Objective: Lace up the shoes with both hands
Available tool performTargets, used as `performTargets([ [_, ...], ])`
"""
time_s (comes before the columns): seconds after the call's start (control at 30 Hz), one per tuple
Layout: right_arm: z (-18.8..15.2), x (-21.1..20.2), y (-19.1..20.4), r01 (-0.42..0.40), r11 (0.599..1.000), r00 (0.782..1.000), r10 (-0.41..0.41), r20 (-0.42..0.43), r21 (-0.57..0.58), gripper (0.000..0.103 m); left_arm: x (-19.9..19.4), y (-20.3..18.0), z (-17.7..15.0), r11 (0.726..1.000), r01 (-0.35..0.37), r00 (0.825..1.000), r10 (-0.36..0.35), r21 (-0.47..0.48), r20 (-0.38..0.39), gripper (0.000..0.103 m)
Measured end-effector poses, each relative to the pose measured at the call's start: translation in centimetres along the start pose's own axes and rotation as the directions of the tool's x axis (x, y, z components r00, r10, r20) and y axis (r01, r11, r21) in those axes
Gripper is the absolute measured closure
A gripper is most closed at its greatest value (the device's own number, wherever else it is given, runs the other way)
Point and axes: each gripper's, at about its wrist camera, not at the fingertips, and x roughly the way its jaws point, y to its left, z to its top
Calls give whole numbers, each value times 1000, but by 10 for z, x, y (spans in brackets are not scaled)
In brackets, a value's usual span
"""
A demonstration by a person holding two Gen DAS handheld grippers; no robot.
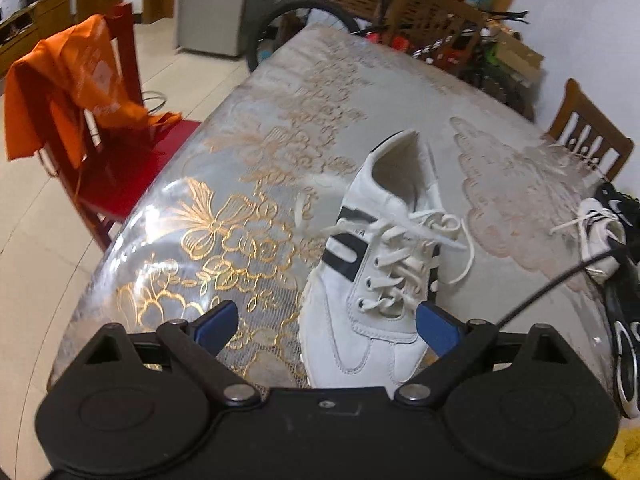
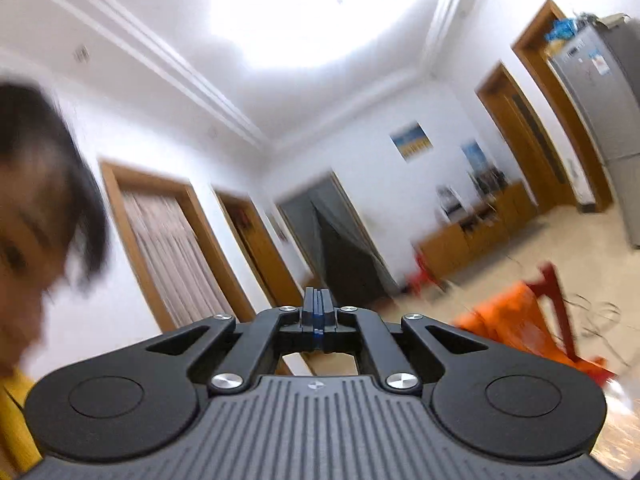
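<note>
My left gripper [image 1: 326, 322] spread wide over white lace-up leather sneaker [image 1: 376, 264], laces [image 1: 404, 256] at one o'clock, my right gripper [image 2: 317, 314] pressed together, empty

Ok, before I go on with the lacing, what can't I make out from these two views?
- White shoe: toe hidden behind the left gripper body, left wrist view.
- Second shoe: cut off by the right edge, left wrist view.
- Right gripper: shut, pointing at walls and ceiling; table and shoes out of frame, and motion blurs the room.
</note>
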Motion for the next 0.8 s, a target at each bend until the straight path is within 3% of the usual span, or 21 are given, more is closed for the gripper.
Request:
performTargets([
  [0.07,-1,9,10,69,994,997,-71,-14,-79,103,-2,2,2,1000,15,1000,-15,19,3,8],
  [0.1,-5,16,13,130,984,990,-136,-45,-126,99,-1,4,3,999,22,1000,-22,28,4,8],
  [0.13,-12,22,14,197,966,972,-215,-96,-170,89,-1,5,4,999,28,1000,-28,38,4,8],
  [0.17,-24,27,12,273,938,937,-310,-164,-212,84,-1,7,5,998,34,999,-35,46,5,8],
  [0.2,-42,29,7,359,898,879,-417,-231,-255,82,0,10,5,998,40,999,-40,50,7,8],
  [0.27,-82,22,-8,502,815,748,-577,-327,-290,82,1,15,7,997,51,999,-51,51,9,8],
  [0.3,-104,13,-18,578,769,670,-639,-378,-274,82,2,18,8,997,57,998,-57,48,8,8],
  [0.33,-121,2,-26,644,734,625,-667,-406,-215,82,3,20,9,997,63,998,-63,46,7,8],
  [0.43,-165,-37,-46,791,611,555,-693,-461,34,79,7,25,14,996,72,997,-72,51,-3,8],
  [0.47,-177,-47,-53,810,573,557,-685,-469,124,79,7,26,16,996,72,997,-72,59,-6,8],
  [0.53,-194,-60,-64,808,520,587,-670,-454,276,79,9,26,20,994,72,997,-71,80,-12,8],
  [0.57,-200,-61,-69,807,499,590,-671,-449,315,79,8,25,21,993,72,997,-71,90,-14,8],
  [0.67,-212,-55,-81,819,454,571,-699,-430,350,85,8,25,23,990,75,997,-73,118,-18,8],
  [0.7,-213,-48,-80,831,450,554,-728,-405,328,98,8,25,23,989,72,997,-71,126,-17,8],
  [0.73,-208,-45,-72,827,471,559,-744,-365,308,98,7,25,24,989,66,998,-65,131,-14,8],
  [0.77,-202,-40,-59,794,540,606,-733,-309,279,99,7,26,24,989,59,998,-59,138,-9,8],
  [0.8,-196,-30,-47,741,633,672,-691,-268,225,103,7,28,24,988,52,999,-52,144,-4,8],
])
